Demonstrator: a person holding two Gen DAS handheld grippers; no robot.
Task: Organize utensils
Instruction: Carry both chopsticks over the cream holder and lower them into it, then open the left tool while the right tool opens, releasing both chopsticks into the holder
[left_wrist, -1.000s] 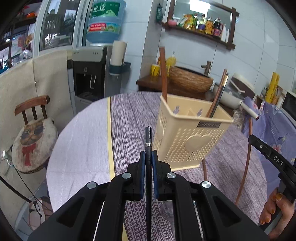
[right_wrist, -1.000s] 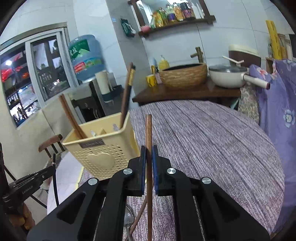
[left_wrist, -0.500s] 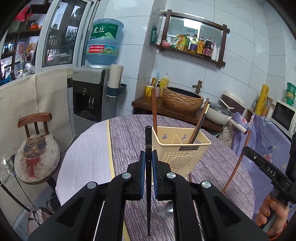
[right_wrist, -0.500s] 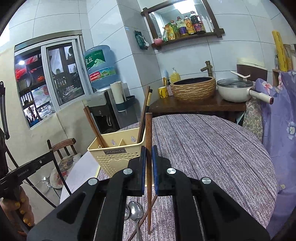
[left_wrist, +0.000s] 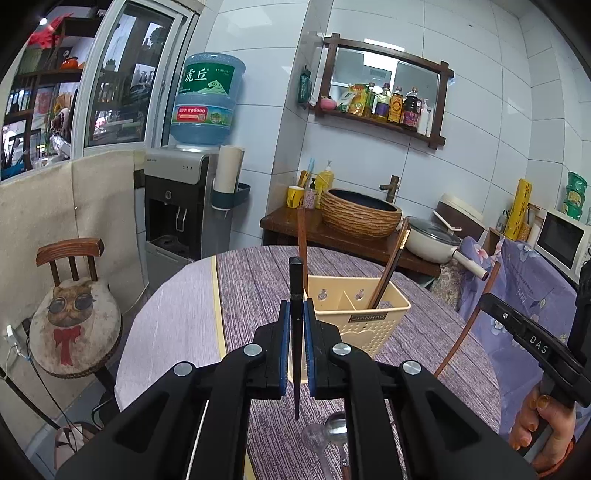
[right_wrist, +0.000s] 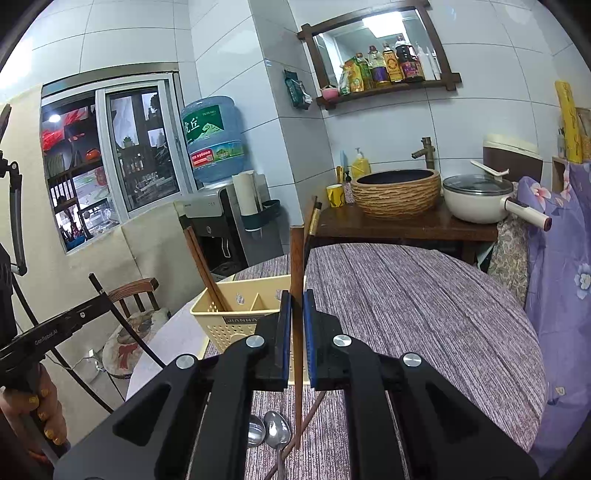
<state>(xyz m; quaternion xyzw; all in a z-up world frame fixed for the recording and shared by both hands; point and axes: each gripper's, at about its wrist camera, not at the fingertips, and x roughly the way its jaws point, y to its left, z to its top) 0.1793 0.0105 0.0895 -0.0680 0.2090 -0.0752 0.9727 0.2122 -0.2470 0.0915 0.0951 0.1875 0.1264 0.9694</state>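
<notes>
A cream plastic utensil caddy (left_wrist: 369, 317) stands on the round purple table and holds several brown chopsticks (left_wrist: 391, 273). My left gripper (left_wrist: 296, 332) is shut on a black chopstick (left_wrist: 295, 288), held upright above the table, just left of the caddy. My right gripper (right_wrist: 296, 325) is shut on a brown chopstick (right_wrist: 296, 258), held upright in front of the caddy (right_wrist: 236, 314). Spoons (right_wrist: 277, 434) and another brown chopstick (right_wrist: 310, 417) lie on the table below the grippers. The right gripper also shows at the right of the left wrist view (left_wrist: 480, 299).
The round table (right_wrist: 424, 295) has a purple striped cloth. A chair with a cat cushion (left_wrist: 74, 325) stands at the left. A water dispenser (left_wrist: 184, 206), a wooden counter with a woven basin (left_wrist: 360, 212) and a pot (left_wrist: 432, 240) stand behind.
Both grippers have risen and pulled back from the caddy, each still holding its chopstick. The caddy now looks smaller and lower in both views.
</notes>
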